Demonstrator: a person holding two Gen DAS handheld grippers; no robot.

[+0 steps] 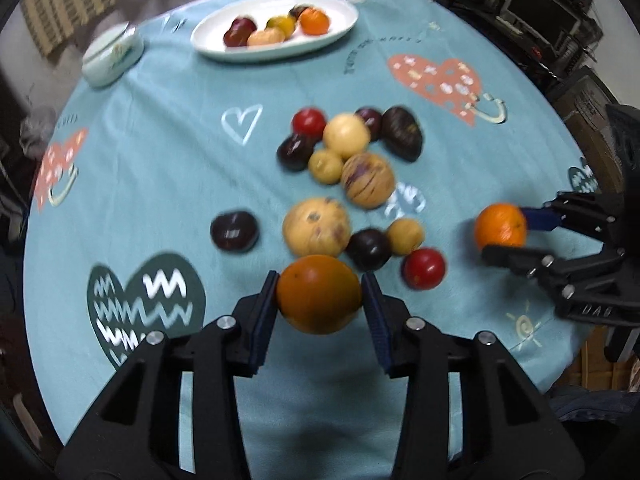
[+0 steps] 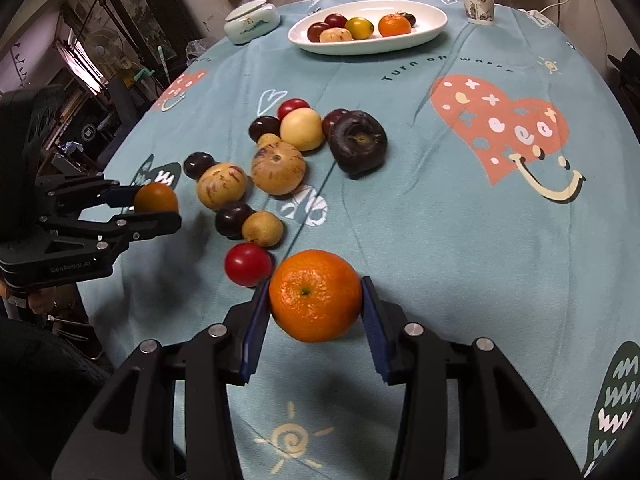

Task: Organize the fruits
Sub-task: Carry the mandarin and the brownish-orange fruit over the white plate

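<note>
My left gripper [image 1: 319, 294] is shut on a dark orange fruit [image 1: 319, 294], held above the near side of the table; it also shows in the right wrist view [image 2: 156, 198]. My right gripper [image 2: 316, 296] is shut on a bright orange tangerine [image 2: 315, 295], seen in the left wrist view at the right [image 1: 500, 226]. Several loose fruits lie in a cluster mid-table: dark plums [image 2: 234, 219], red fruits [image 2: 248, 264], striped yellow melons [image 2: 279, 168], a dark purple fruit [image 2: 357, 142]. A white oval plate [image 2: 430, 26] at the far side holds several fruits.
The round table has a teal cloth [image 2: 440, 240] with heart prints. A lidded ceramic bowl [image 2: 251, 22] stands left of the plate and a paper cup [image 2: 477, 2] to its right. Shelves and clutter surround the table.
</note>
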